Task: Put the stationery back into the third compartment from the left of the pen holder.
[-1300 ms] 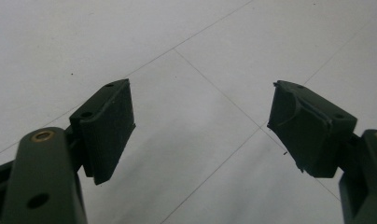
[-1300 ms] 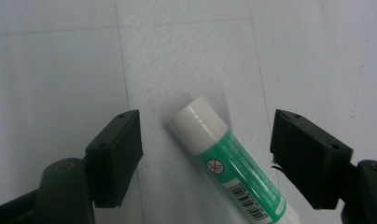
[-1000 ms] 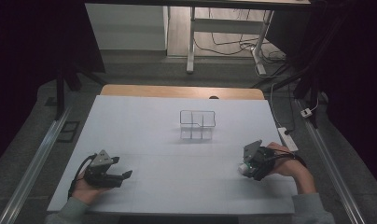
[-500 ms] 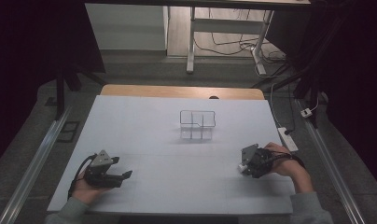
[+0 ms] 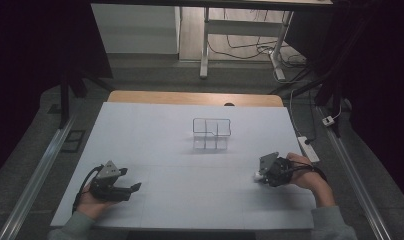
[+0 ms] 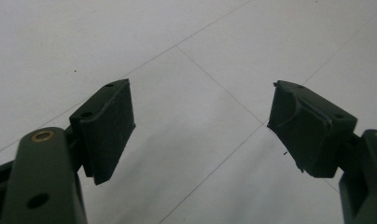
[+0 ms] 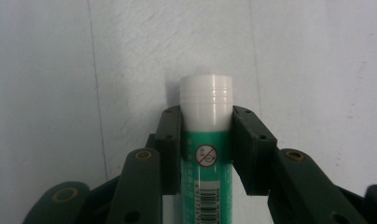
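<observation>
The glue stick [image 7: 206, 154], green with a white cap, lies at the lower centre of the right gripper view, its long axis running straight up the frame along the jaws, cap end poking out past the pads. The right gripper [image 7: 206, 128] has just been closing and now clamps it from both sides. In the high view the stick sits at the lower right on the white table [image 5: 190, 200]; the wire rack [image 5: 212, 133] stands up and to the left, near centre. The left gripper [image 5: 132, 189], lower left, gapes empty, well apart.
</observation>
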